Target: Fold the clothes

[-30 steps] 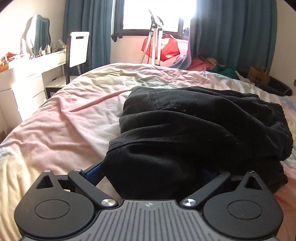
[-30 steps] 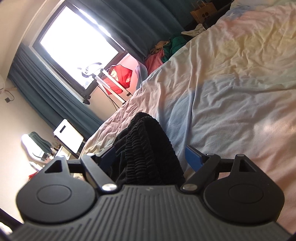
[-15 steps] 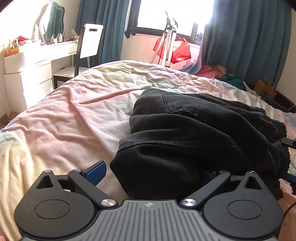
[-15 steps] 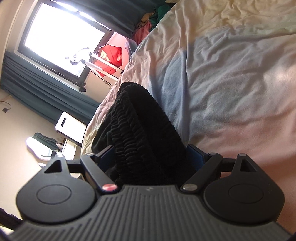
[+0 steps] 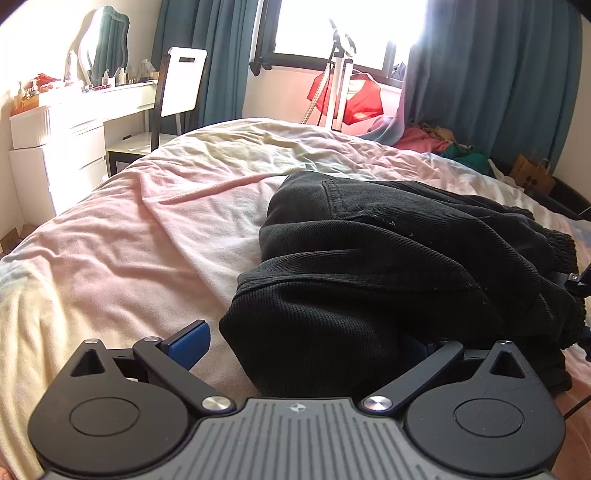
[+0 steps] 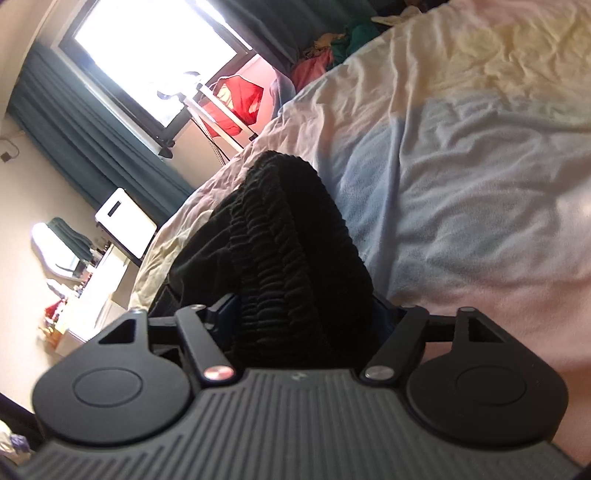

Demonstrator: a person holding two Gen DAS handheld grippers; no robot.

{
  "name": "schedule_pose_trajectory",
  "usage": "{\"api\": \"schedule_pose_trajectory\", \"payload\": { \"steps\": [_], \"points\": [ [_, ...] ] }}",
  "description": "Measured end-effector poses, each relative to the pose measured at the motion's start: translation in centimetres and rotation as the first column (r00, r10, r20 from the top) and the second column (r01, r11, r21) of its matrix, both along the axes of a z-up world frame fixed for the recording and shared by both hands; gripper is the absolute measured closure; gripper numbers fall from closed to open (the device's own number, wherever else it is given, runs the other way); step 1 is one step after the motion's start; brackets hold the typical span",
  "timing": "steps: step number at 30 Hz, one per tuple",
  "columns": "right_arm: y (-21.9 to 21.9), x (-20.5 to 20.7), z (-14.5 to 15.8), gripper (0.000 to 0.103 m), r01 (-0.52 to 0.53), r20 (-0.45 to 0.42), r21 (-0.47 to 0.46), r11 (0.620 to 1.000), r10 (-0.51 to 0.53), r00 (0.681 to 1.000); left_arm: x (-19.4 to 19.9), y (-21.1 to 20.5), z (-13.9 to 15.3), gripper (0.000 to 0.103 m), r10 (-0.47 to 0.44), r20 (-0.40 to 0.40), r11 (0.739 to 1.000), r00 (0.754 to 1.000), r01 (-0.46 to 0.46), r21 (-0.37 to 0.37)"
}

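- We saw the bed [image 5: 140,236], under a wrinkled pink, cream and pale blue cover, filling the space ahead of both tools.
- Beyond the bed's far edge stood dark teal curtains [image 5: 491,74] either side of a bright window [image 5: 325,26].
- The black garment [image 5: 388,266] lay bunched on the cover, straight ahead of the left tool and reaching back between its fingers; in the right wrist view its gathered elastic band [image 6: 280,240] ran away from the tool.
- Our left gripper [image 5: 306,343] stood spread: its left blue pad [image 5: 190,341] sat clear of the cloth, while the other pad was buried under the fabric.
- Our right gripper [image 6: 303,314] had just been closing around the band, which filled the gap between its fingers; we could not tell whether the pads already pressed on it.
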State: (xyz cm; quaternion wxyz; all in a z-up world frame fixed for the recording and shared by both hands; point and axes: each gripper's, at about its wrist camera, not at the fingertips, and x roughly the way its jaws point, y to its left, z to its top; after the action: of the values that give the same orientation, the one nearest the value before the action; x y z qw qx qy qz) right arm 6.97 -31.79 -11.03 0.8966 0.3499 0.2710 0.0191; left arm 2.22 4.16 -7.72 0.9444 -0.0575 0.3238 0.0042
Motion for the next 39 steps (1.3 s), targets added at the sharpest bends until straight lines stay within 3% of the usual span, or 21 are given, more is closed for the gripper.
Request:
{"api": "schedule_pose_trajectory", "payload": {
  "steps": [4, 9, 13, 17, 21, 24, 28, 30, 35, 39],
  "points": [
    [-0.2, -0.3, 1.2, 0.059, 0.016, 0.061, -0.036, 0.999, -0.014, 0.998, -0.4, 0.0, 0.3, 0.001, -0.011, 0.013, 1.000, 1.000, 0.011, -0.021],
    [-1.0, -1.0, 3.8, 0.062, 0.065, 0.182, -0.059, 0.996, -0.053, 0.982, -1.4, 0.1, 1.0, 0.002, -0.043, 0.070, 0.996, 0.997, 0.049, -0.077],
    [-1.4, 0.0, 2.6, 0.062, 0.087, 0.129, -0.104, 0.991, -0.074, 0.989, -1.2, 0.4, 0.5, 0.001, -0.036, 0.044, 0.995, 0.998, 0.040, -0.092],
    [-2.0, 1.0, -0.4, 0.061, 0.088, 0.030, -0.061, 0.994, -0.086, 0.996, -0.8, 0.6, 0.0, 0.000, -0.019, 0.018, 0.994, 1.000, 0.021, -0.109],
    [-2.5, 0.6, -0.9, 0.054, 0.085, 0.026, 0.015, 0.996, -0.085, 0.996, -0.8, 0.8, -0.1, 0.000, 0.001, 0.013, 0.993, 1.000, 0.000, -0.120],
    [-2.6, 0.1, -1.5, 0.037, 0.099, -0.007, 0.082, 0.992, -0.099, 0.995, -0.6, 1.3, -0.2, 0.000, 0.022, -0.003, 0.989, 1.000, -0.022, -0.148],
    [-3.3, -0.1, -3.0, 0.014, 0.073, -0.092, 0.276, 0.958, -0.049, 0.995, -0.4, 2.3, -0.4, 0.000, 0.046, -0.035, 0.976, 0.998, -0.053, -0.211],
    [-3.3, 0.1, -3.7, 0.014, 0.040, -0.102, 0.303, 0.952, -0.010, 0.995, -0.2, 2.9, -0.6, 0.001, 0.052, -0.053, 0.964, 0.997, -0.064, -0.259],
    [-2.7, 1.5, -4.4, 0.014, -0.011, -0.092, 0.262, 0.965, 0.037, 0.995, -0.1, 2.8, -0.5, 0.000, 0.046, -0.048, 0.969, 0.998, -0.056, -0.241],
    [-2.6, 1.9, -4.3, 0.014, -0.037, -0.088, 0.273, 0.961, 0.063, 0.994, 0.1, 3.2, -0.8, 0.000, 0.049, -0.063, 0.961, 0.997, -0.065, -0.270]
  ]
}}
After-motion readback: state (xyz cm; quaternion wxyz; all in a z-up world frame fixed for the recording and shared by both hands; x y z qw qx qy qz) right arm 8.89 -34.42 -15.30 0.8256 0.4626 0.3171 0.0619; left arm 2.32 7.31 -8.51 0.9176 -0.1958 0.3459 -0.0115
